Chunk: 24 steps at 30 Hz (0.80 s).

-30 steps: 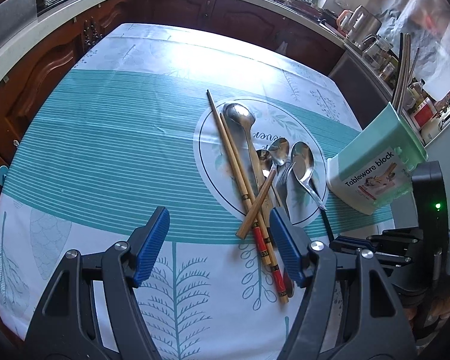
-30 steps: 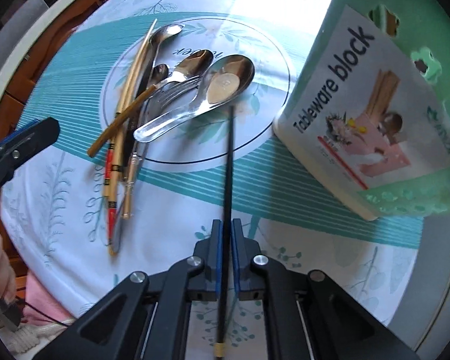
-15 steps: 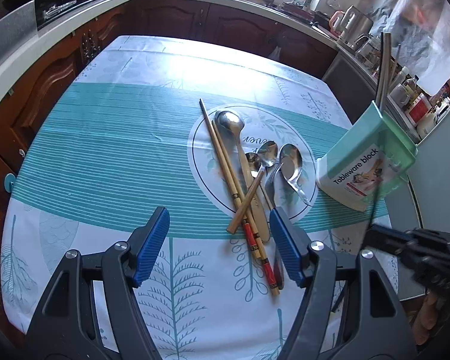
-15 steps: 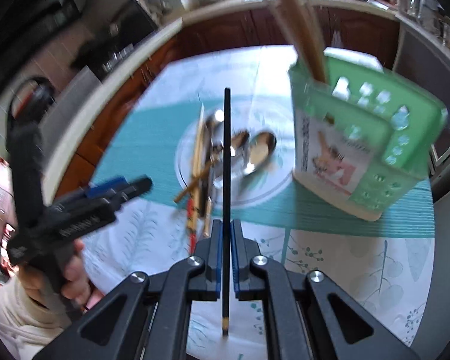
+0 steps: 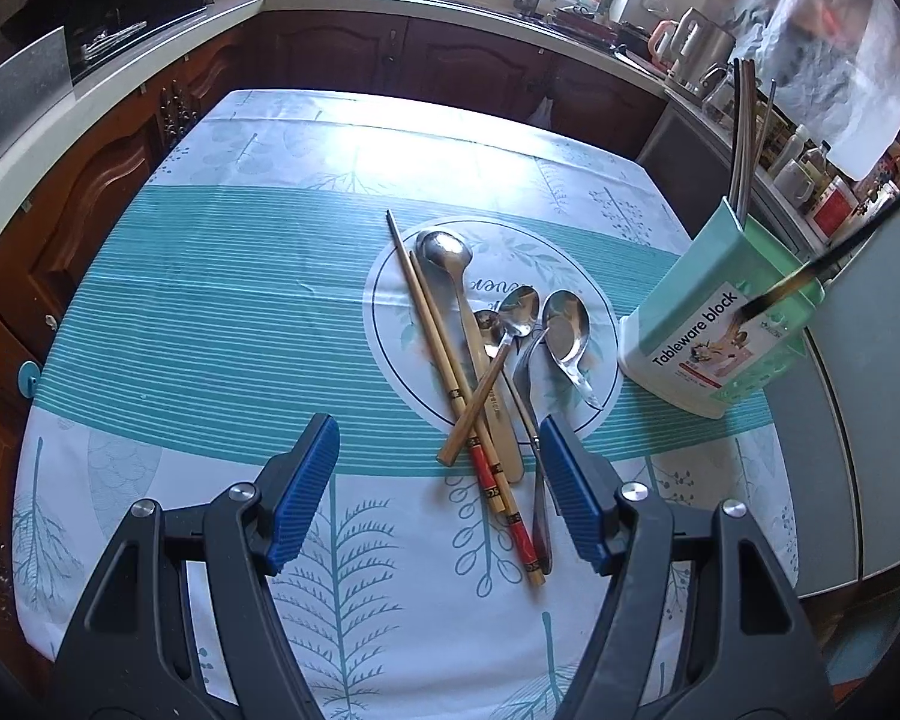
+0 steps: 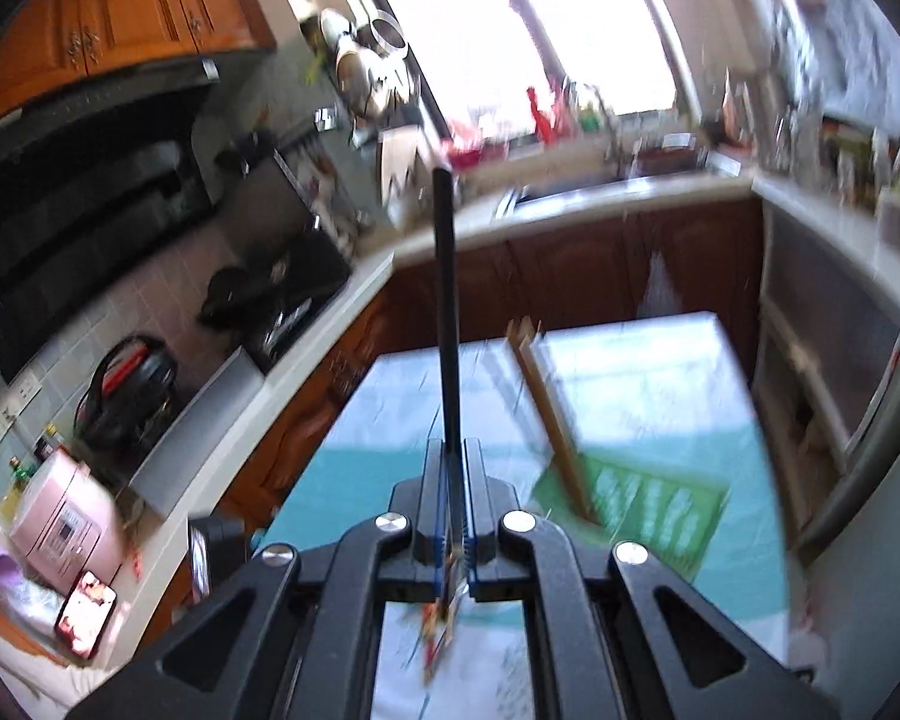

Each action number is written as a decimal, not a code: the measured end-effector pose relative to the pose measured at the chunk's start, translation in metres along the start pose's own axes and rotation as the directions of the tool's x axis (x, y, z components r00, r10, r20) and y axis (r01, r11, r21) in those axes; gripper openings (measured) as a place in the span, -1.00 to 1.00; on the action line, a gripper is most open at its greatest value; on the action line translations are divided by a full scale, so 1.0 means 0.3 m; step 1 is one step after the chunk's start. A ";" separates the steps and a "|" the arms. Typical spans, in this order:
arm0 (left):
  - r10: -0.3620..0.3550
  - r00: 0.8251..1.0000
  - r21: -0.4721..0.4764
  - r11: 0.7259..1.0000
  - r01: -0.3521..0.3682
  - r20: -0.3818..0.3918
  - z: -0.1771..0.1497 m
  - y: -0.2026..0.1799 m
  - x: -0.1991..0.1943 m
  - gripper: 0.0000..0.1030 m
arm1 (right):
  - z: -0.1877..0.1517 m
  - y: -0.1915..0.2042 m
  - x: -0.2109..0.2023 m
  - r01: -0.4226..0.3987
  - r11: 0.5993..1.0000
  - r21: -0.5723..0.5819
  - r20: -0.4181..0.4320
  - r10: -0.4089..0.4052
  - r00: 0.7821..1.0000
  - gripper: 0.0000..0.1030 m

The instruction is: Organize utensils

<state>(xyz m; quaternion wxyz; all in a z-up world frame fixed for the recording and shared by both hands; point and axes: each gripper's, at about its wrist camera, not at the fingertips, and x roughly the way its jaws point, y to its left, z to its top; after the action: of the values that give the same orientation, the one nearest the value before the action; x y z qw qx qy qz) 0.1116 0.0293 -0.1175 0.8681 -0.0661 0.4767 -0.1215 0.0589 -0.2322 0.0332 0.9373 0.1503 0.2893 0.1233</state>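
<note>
Clearly slim and black — chopstick [image 6: 447,324] pinched upright in right tool [image 6: 456,501].

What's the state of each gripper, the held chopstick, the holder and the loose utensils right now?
left gripper: open, empty, above the tablecloth.
right gripper: shut on the black chopstick, raised.
tableware holder: upright, metal chopsticks standing in it.
spoons: lying loose.
wooden chopsticks: lying crossed in the pile.

Black angular tool [image 5: 438,480] arms, silver screws, ribbed blue pads [image 5: 306,486] on both tools [image 6: 455,516]
</note>
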 end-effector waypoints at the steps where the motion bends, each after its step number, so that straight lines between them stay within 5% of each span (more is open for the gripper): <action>1: -0.001 1.000 0.003 1.000 0.001 -0.001 0.000 -0.002 0.002 0.29 | 0.030 0.000 -0.013 0.011 1.000 -0.010 0.018 -0.011 1.000 -0.93; 7: -0.002 1.000 0.017 1.000 0.002 -0.008 0.004 -0.013 0.016 0.29 | 0.110 -0.023 -0.037 0.090 0.994 -0.053 0.073 -0.086 0.994 -0.94; 16: 0.001 1.000 0.019 1.000 0.000 -0.029 0.009 -0.009 0.049 0.29 | 0.107 -0.097 0.049 0.134 0.991 -0.030 0.048 -0.132 0.990 -1.00; 20: -0.005 0.999 0.012 1.000 0.005 -0.044 0.010 0.001 0.070 0.29 | 0.057 -0.089 0.119 0.067 0.997 -0.049 -0.075 -0.071 0.995 -1.00; 24: 0.009 0.998 -0.009 1.000 -0.010 -0.056 0.010 0.025 0.090 0.29 | -0.063 -0.054 0.223 -0.049 0.997 -0.053 -0.287 0.031 0.957 -0.99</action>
<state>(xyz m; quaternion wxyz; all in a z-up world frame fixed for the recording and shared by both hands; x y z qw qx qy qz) 0.1290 0.0290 -0.1395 0.8547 -0.0645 0.5017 -0.1168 0.1039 -0.2219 -0.0212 0.8870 0.1088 0.4149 0.1711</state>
